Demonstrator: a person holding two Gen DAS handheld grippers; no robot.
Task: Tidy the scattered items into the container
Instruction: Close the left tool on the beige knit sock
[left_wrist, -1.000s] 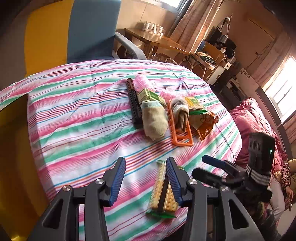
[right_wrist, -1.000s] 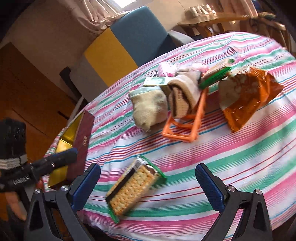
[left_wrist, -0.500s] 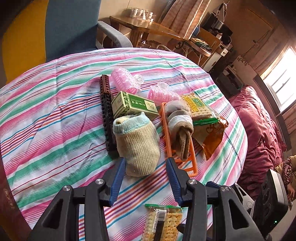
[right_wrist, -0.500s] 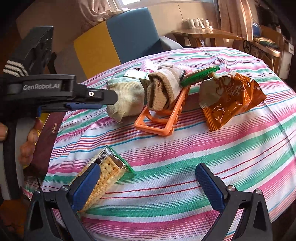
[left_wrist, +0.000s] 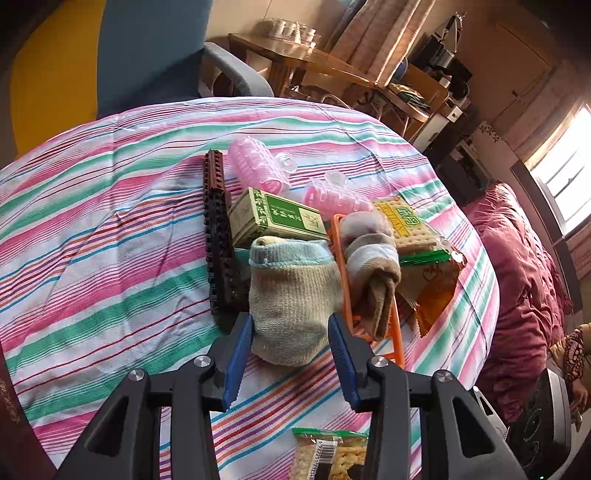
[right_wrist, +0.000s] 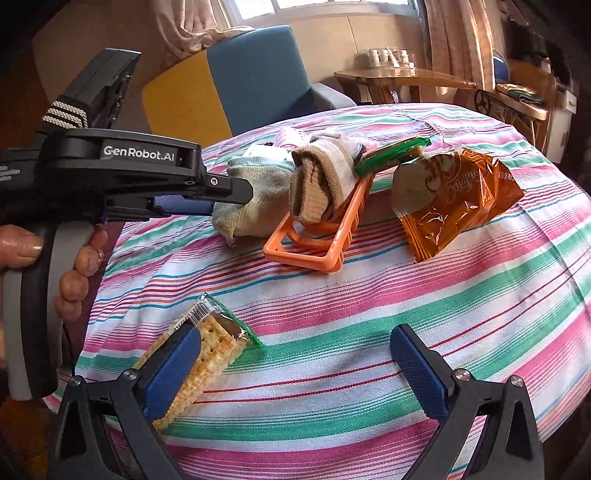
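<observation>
Left gripper (left_wrist: 290, 349): the jaws are being held spread, one blue pad on each side of the toe end of the grey sock (left_wrist: 293, 295); whether the pads are being touched by the knit cannot be told.
Grey sock, position: it is being seen lying on the striped tablecloth (left_wrist: 110, 229), directly ahead of the left gripper, touching the dark toothed bar (left_wrist: 221, 243) on one side and the orange rack (left_wrist: 391, 332) on the other.
Grey sock, long axis: it is being pointed away from the left gripper, pale blue cuff at the far end, so the sock is being straddled across its width.
Right gripper (right_wrist: 295, 354): the jaws are being held wide apart with nothing between them; the cracker packet (right_wrist: 207, 354) is being partly covered by the left-hand pad.
Nearer hand: the sock is being approached by the left gripper; the right one is being kept well apart from it.
Second sock (left_wrist: 373, 273): it is being seen draped over the orange rack, just beside the grey one.
Container: none is being clearly shown in either view.
Coming move, as judged: the pads are probably being readied for closing on the toe, with care being needed over the neighbouring rack.
</observation>
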